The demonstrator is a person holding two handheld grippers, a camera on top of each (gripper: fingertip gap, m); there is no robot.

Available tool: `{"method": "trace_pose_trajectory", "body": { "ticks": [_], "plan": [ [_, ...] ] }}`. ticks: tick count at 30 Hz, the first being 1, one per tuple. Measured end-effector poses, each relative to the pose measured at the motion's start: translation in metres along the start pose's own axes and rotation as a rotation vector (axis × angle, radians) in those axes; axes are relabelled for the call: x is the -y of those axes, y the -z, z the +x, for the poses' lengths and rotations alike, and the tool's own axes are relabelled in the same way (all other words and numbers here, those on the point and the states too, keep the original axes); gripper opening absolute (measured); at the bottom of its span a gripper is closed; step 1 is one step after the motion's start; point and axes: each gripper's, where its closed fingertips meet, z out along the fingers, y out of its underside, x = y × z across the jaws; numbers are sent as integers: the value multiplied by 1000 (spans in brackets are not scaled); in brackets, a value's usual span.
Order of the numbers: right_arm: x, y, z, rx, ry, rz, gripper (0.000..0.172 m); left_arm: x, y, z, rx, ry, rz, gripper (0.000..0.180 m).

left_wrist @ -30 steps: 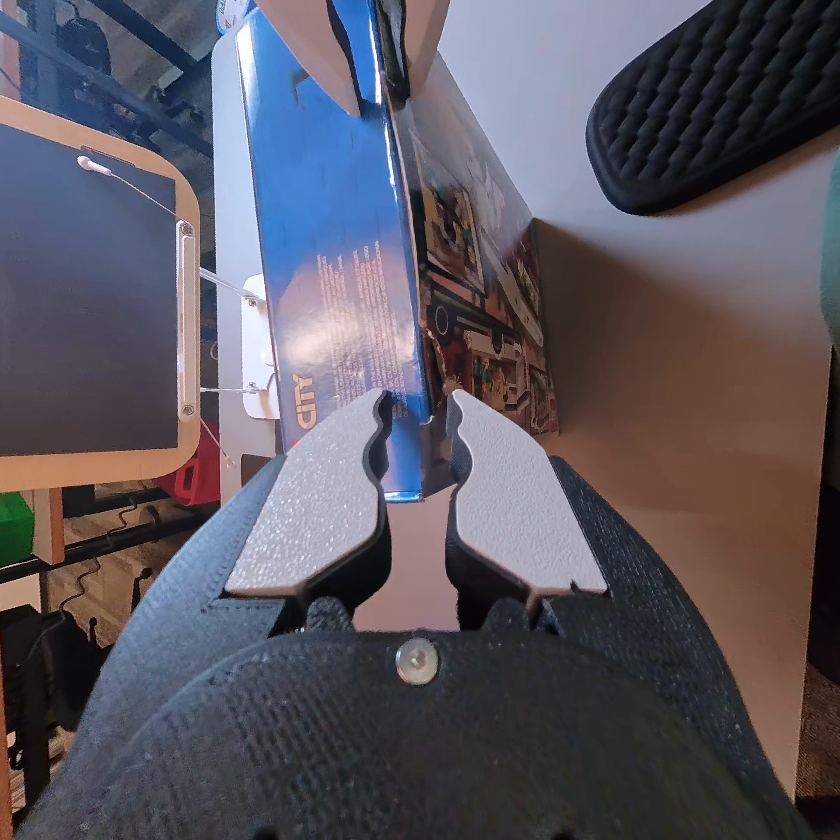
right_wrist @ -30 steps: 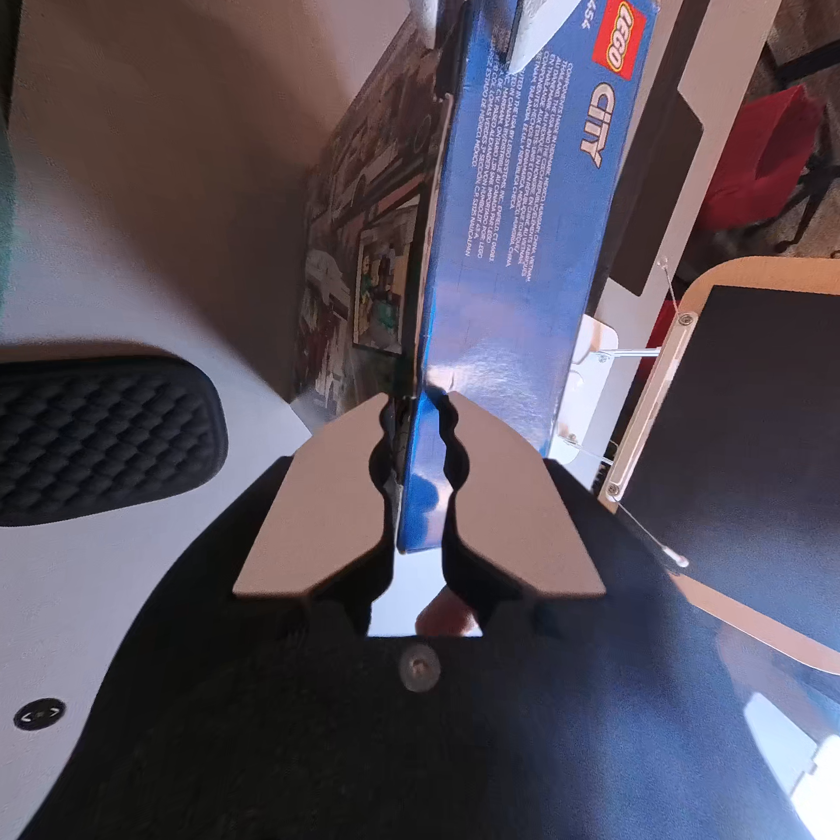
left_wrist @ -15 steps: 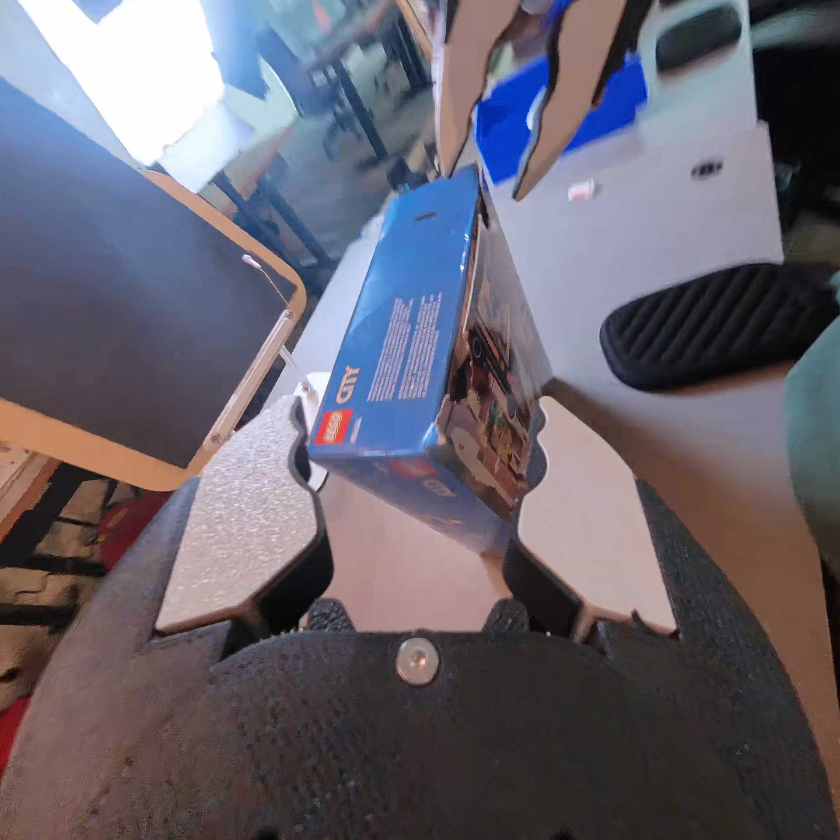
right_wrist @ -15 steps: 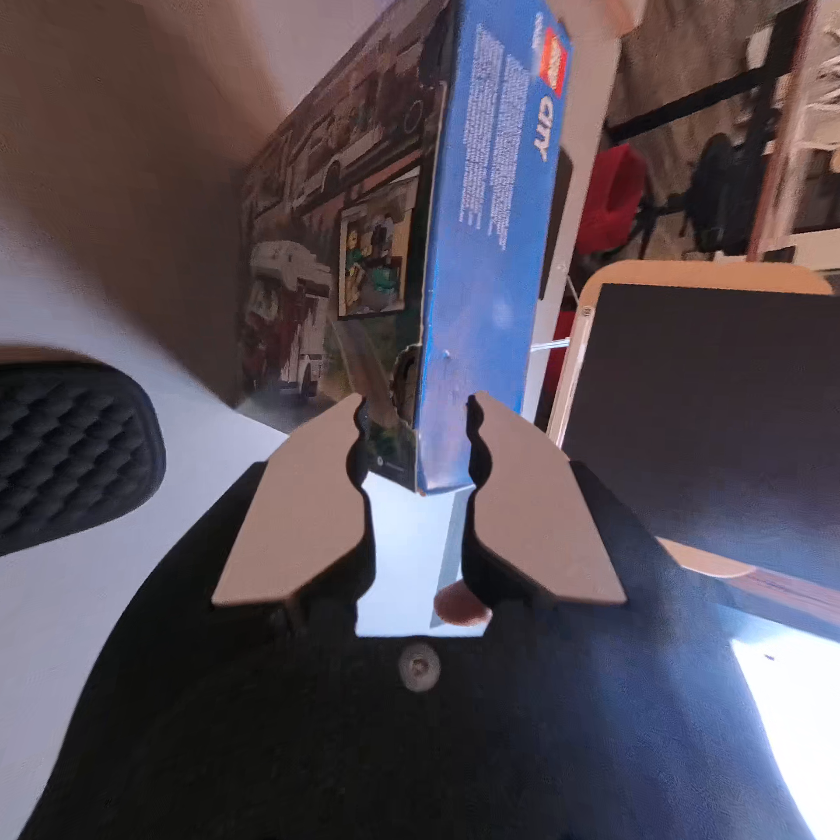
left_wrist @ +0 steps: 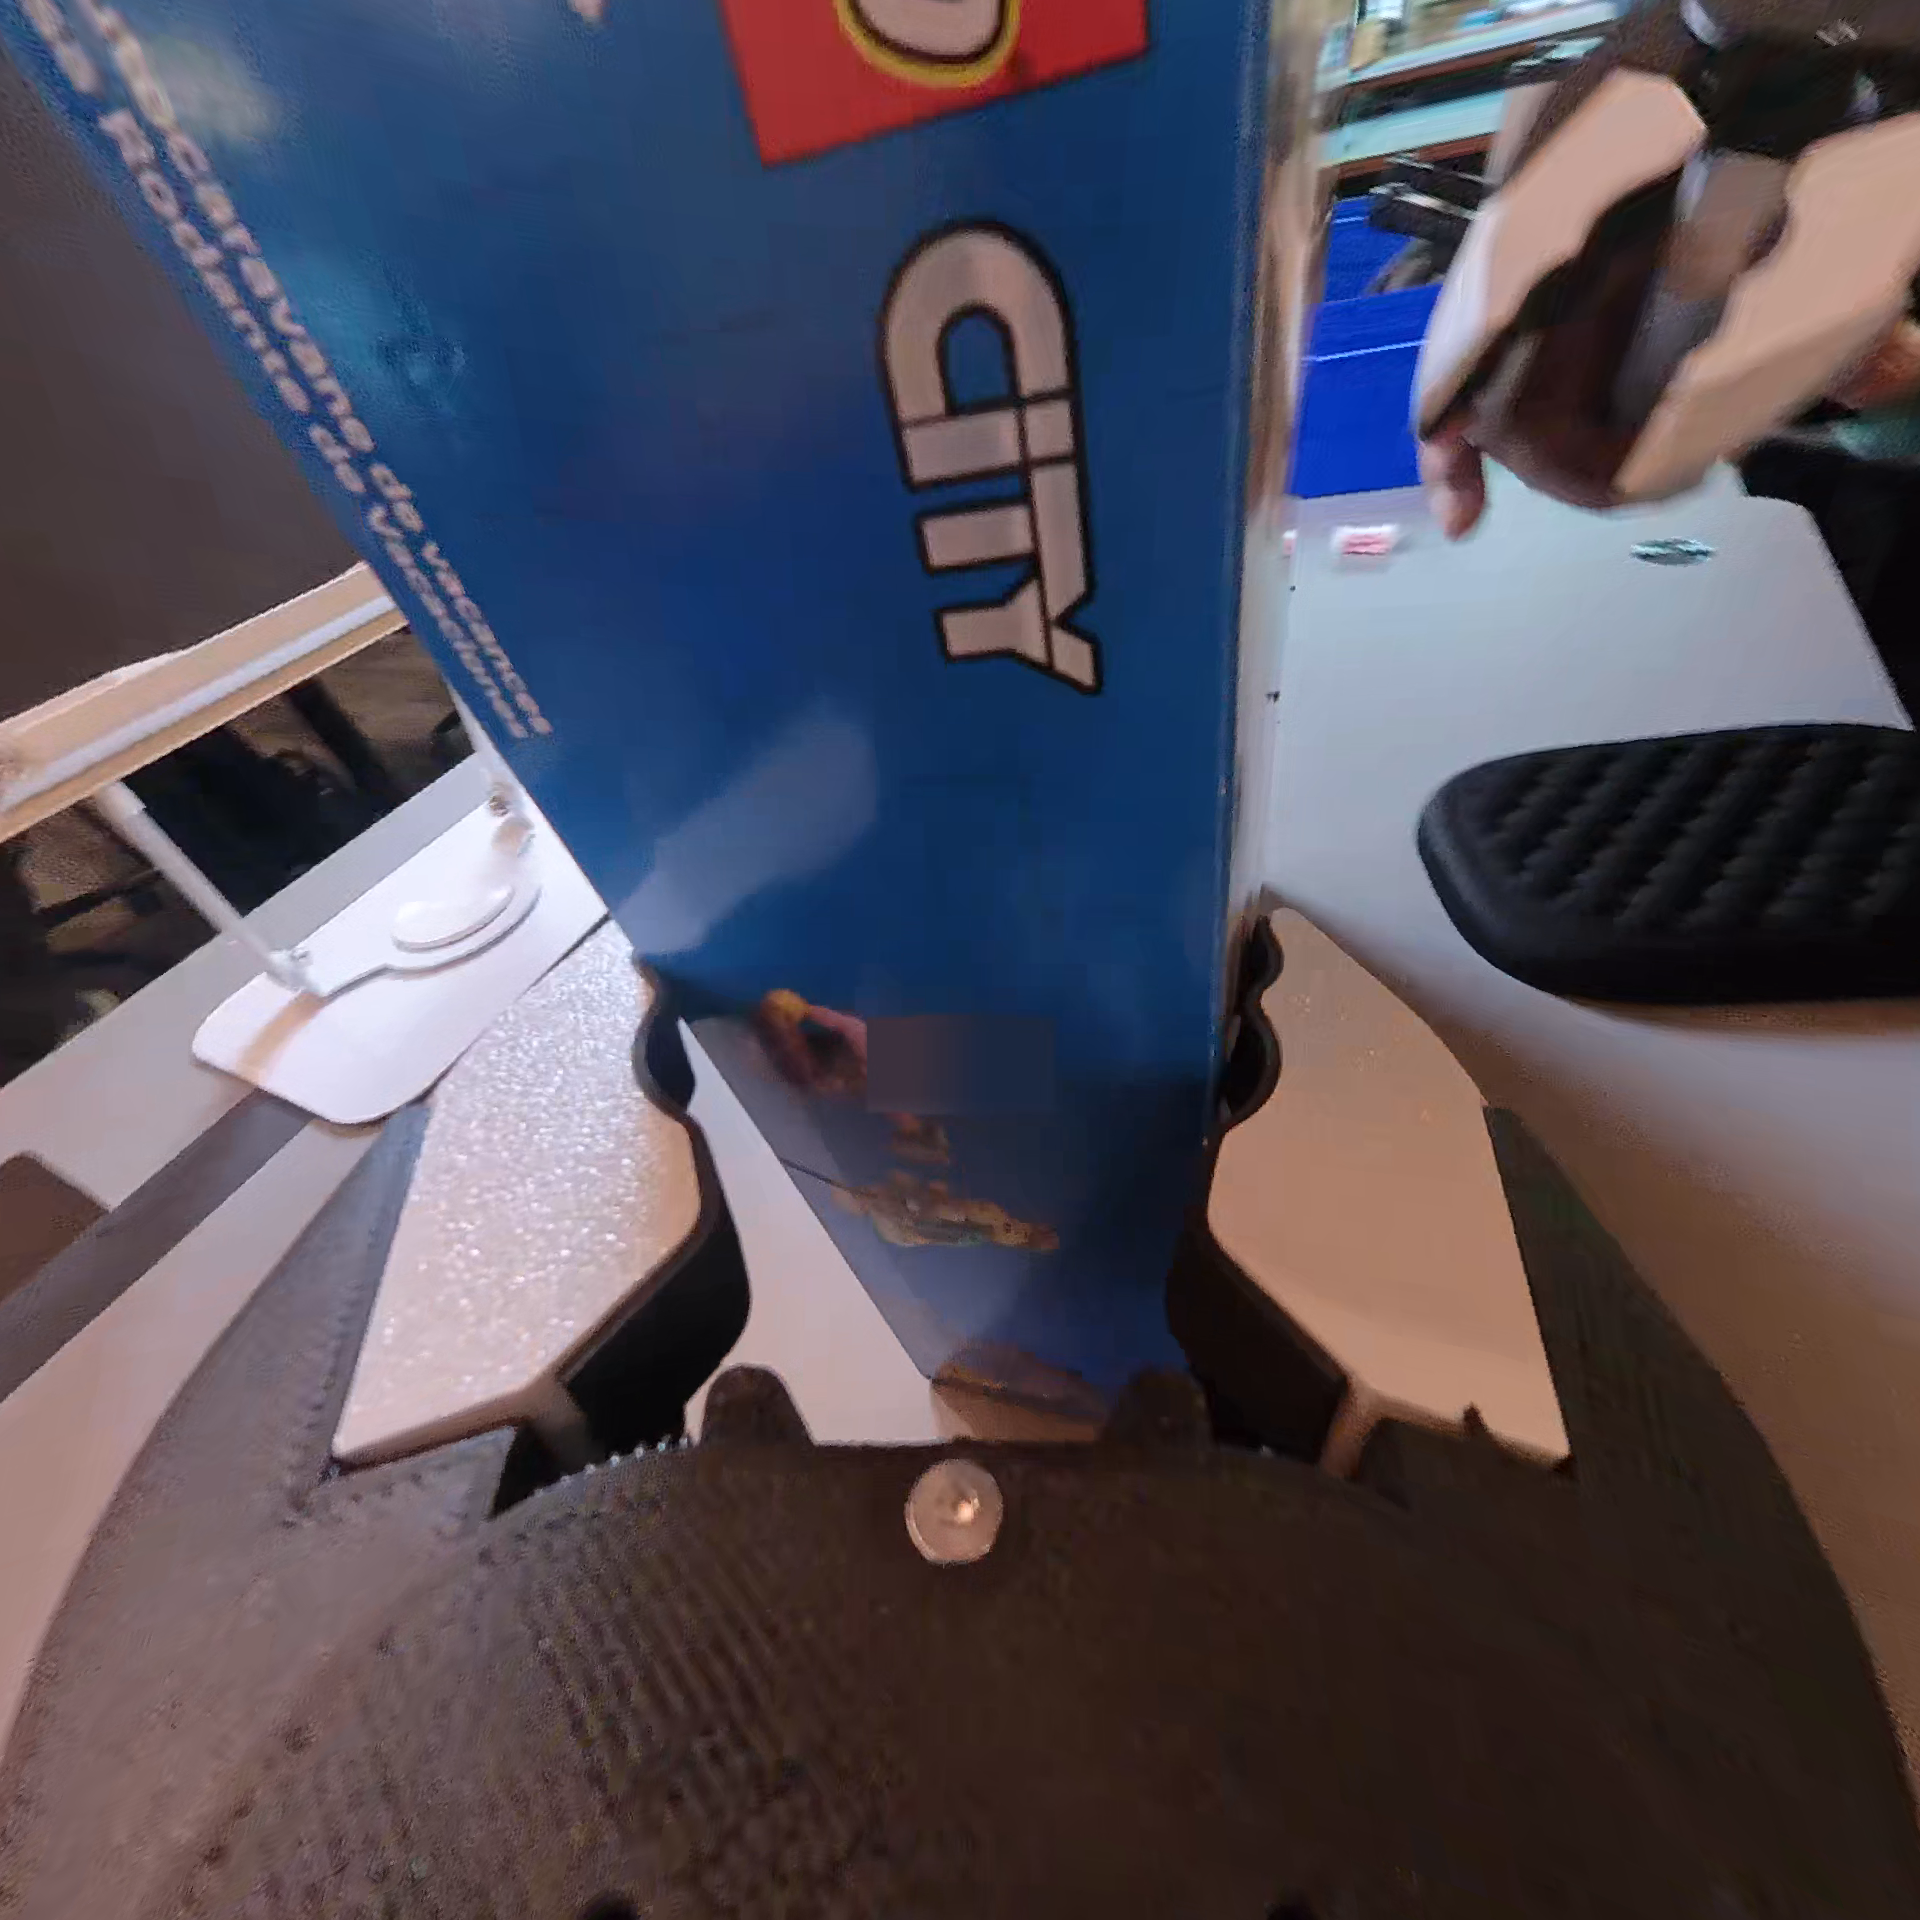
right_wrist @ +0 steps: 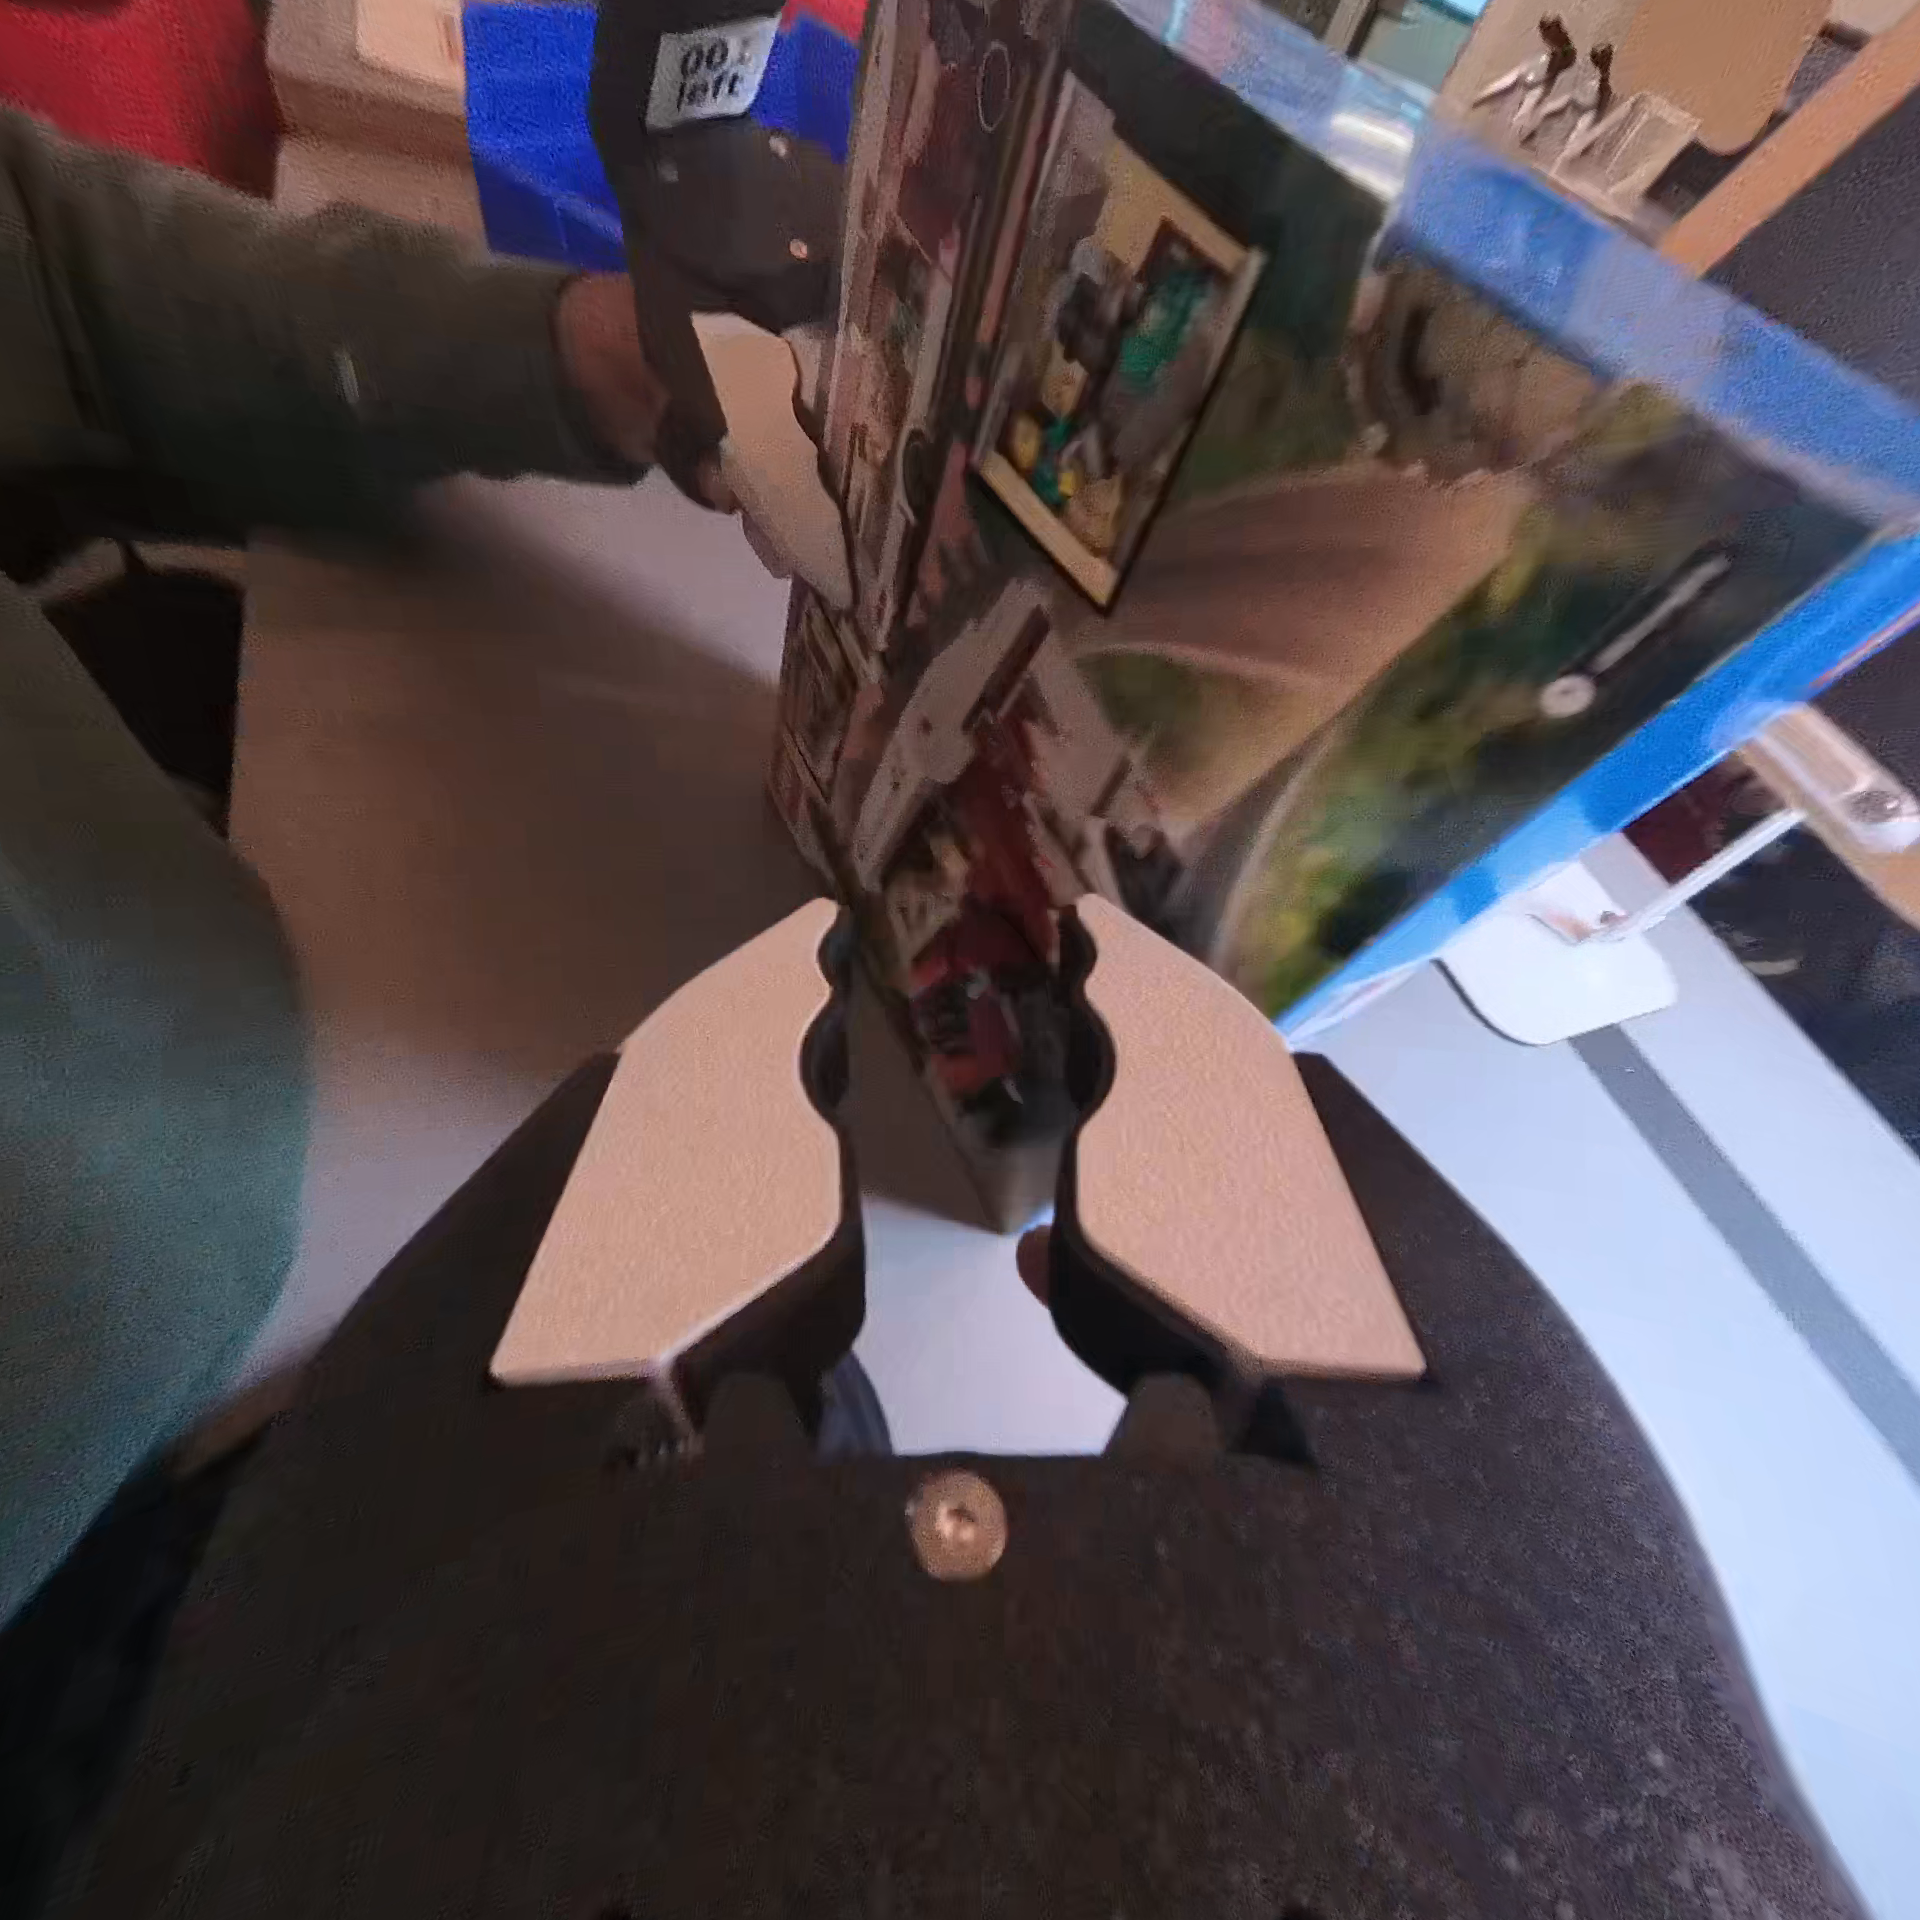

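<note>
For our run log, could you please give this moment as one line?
left gripper: straddles blue box, grip unclear | right gripper: open, clear of box

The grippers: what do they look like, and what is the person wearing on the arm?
Each gripper, left and right, has a black, rough-textured body with a silver screw in the middle. Its two fingers are flat pale plates with a grainy surface and wavy black inner edges. The far-off left gripper carries a small white label. The person's arm wears a dark olive sleeve.

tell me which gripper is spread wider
The left gripper: its fingers straddle the blue box edge-on; those of the right gripper stand much closer together.
</note>
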Motion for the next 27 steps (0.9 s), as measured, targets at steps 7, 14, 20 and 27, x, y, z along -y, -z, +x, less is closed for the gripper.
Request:
{"method": "trace_pose_trajectory", "body": {
  "ticks": [7,14,20,27],
  "plan": [
    [-4,-12,3,2,-248,142,65,7,-4,-18,355,-78,-63,104],
    [-18,16,62,-192,-264,172,76,24,-14,18,364,-407,-49,105],
    [-70,20,74,-260,169,115,90,2,-1,50,153,-756,27,98],
    [-66,-22,15,-171,470,92,80,-51,25,29,140,-794,-98,98]
  ]
}}
